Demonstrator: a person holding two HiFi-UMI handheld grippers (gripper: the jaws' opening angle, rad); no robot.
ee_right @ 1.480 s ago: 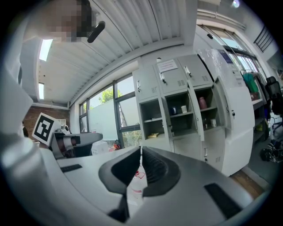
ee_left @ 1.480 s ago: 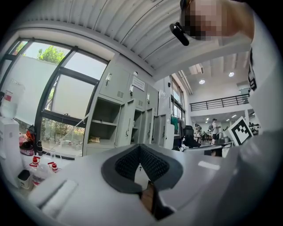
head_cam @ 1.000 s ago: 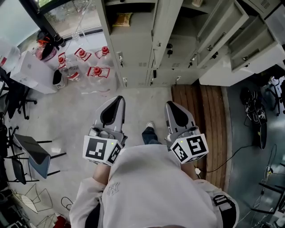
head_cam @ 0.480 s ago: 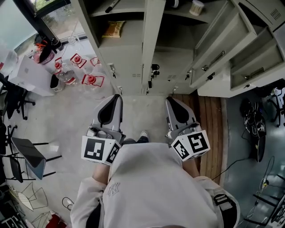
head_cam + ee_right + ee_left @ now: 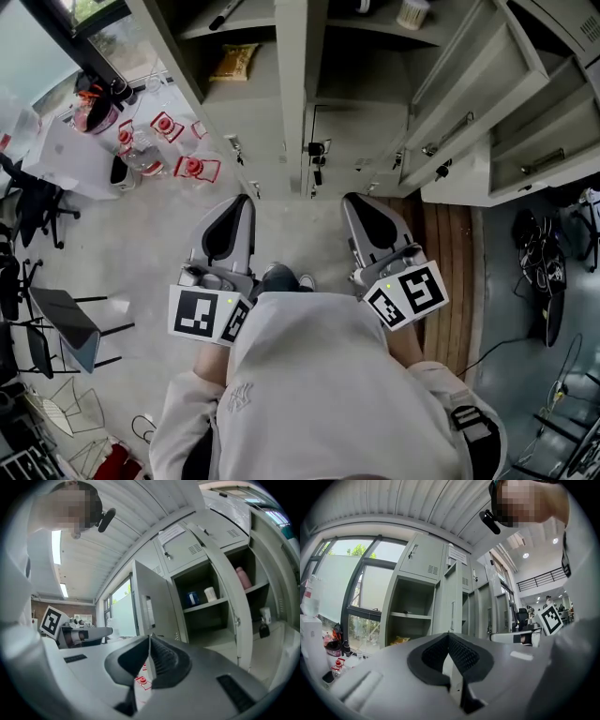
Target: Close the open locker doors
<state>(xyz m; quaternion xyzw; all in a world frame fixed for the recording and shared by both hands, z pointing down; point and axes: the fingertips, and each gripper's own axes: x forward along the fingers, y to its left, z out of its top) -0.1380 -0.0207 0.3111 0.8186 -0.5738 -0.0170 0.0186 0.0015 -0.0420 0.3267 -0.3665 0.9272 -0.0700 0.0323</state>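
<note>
Grey lockers (image 5: 356,131) fill the top of the head view, several doors standing open. One open door (image 5: 291,84) juts edge-on toward me between the grippers; two more (image 5: 469,84) swing out on the right. A yellow packet (image 5: 232,61) lies in the open left compartment. My left gripper (image 5: 246,202) and right gripper (image 5: 352,199) are held in front of my chest, both shut and empty, short of the lockers. The left gripper (image 5: 449,635) faces an open shelved compartment (image 5: 410,616) and a door (image 5: 452,606). The right gripper (image 5: 150,637) faces an open door (image 5: 152,606) and a shelf with cups (image 5: 201,595).
Water bottles with red caps (image 5: 192,167) stand on the floor left of the lockers beside a white box (image 5: 56,150). Chairs (image 5: 56,319) are at the far left. Wooden boards (image 5: 448,244) lie on the floor at right, with cables (image 5: 539,244) beyond.
I have stepped closer to the lockers; they sit larger and nearer in the head view. Both grippers stayed shut and kept their place in front of me.
</note>
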